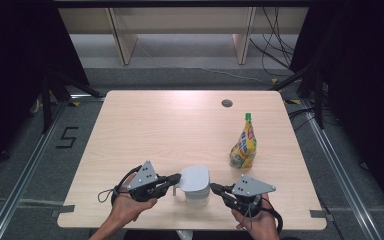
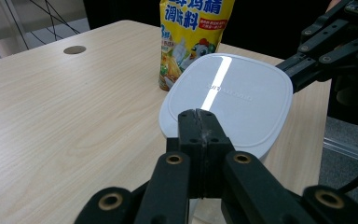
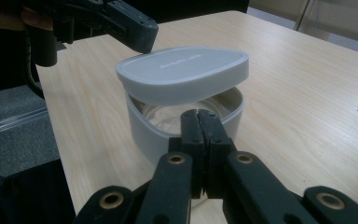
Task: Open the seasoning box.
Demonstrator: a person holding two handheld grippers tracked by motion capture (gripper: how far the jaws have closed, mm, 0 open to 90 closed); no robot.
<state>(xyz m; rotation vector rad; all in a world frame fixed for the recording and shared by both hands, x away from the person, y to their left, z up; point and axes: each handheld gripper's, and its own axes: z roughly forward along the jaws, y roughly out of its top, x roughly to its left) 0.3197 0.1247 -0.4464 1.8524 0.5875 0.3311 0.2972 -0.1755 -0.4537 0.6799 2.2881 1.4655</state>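
Note:
A white container (image 1: 197,196) stands near the table's front edge, with pale powder inside (image 3: 168,116). Its grey-white lid (image 1: 195,177) hangs tilted just above the rim, leaving a gap (image 3: 182,72). My left gripper (image 1: 177,177) comes in from the left, its jaws pressed together on the lid's near edge (image 2: 198,116). My right gripper (image 1: 214,188) sits at the container's right side. Its jaws are shut with nothing between them, and the tips (image 3: 199,116) lie just below the lid's edge. A yellow seasoning pouch (image 1: 244,145) with a green cap stands behind, to the right.
The light wooden table (image 1: 145,130) has a round cable hole (image 1: 227,103) at the back. Both hands rest at its front edge. Shelving legs and loose cables stand on the floor beyond the table.

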